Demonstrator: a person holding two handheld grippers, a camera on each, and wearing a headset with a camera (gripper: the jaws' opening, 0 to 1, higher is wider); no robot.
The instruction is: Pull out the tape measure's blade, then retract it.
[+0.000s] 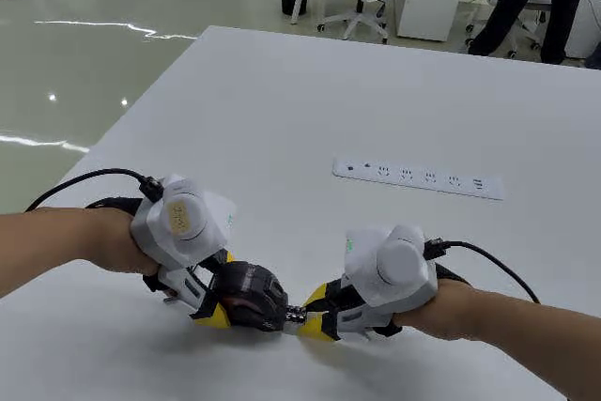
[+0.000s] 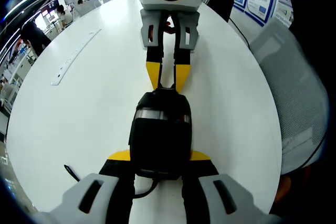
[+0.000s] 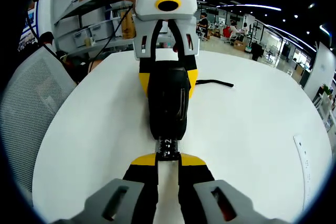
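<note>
The tape measure [image 1: 252, 296] is a black case near the worktop's [image 1: 282, 100] near edge, well on the person's side of the power strip [image 1: 418, 178] and apart from it; whether it rests on the surface or hangs just above it I cannot tell. Only the first short stub of the blade [image 3: 167, 149] is out of the case, its first printed numbers just showing. I judge the task barely begun: the long pull and the whole retraction are left. The case's long axis runs roughly parallel to the power strip, from one gripper to the other, with the blade mouth pointing to the person's right. The left gripper [image 2: 160, 156] clamps the case across its sides, the yellow jaw tips pressed to either flank. It sits at the case's closed end, farther from the power strip than the other gripper. The right gripper [image 3: 168, 162], on the side nearer the power strip's right end, has its jaws closed narrow on the blade's tip, right at the case mouth.
</note>
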